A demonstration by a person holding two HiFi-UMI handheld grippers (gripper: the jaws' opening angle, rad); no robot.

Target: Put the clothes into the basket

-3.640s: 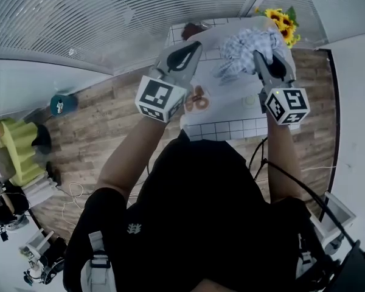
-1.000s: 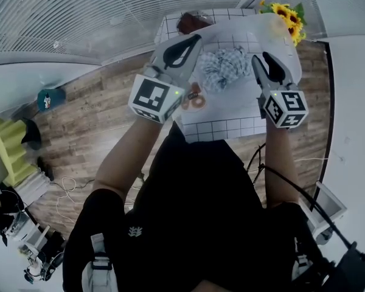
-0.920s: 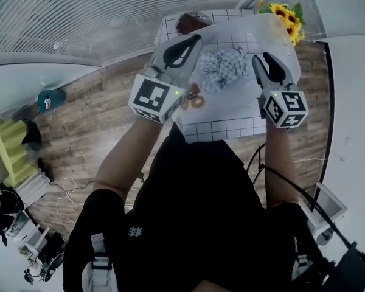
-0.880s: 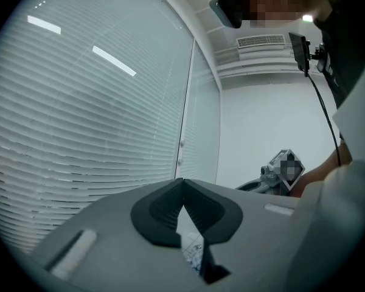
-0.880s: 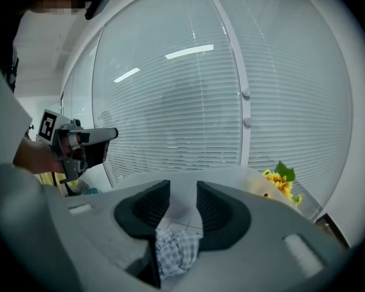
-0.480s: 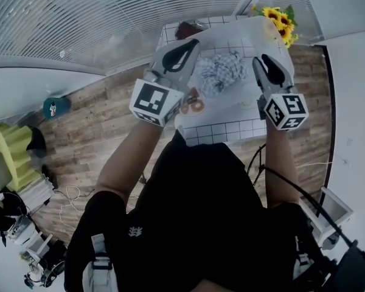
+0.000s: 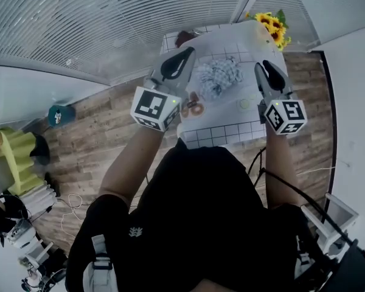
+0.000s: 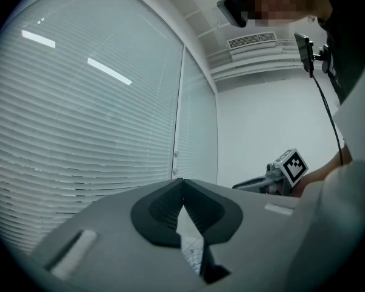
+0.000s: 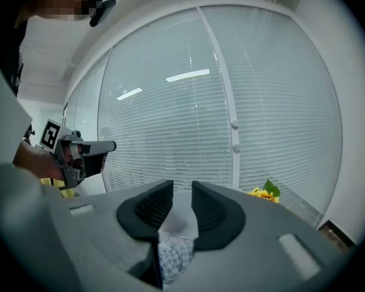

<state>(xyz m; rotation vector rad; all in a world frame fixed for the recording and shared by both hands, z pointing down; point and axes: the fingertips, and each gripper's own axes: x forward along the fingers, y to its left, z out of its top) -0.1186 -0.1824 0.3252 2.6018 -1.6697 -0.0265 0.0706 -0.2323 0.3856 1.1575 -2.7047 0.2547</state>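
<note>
the crumpled checked cloth lies on the white gridded surface, between the two tools and held by neither. the left tool hangs at the cloth's 9 o'clock, its jaws pressed together at the tips with nothing in them. the right tool hangs at the cloth's 3 o'clock, its jaws a little apart and closing on nothing; the cloth shows below their gap. sunflowers stand at the cloth's 1 o'clock, at the surface's far corner.
</note>
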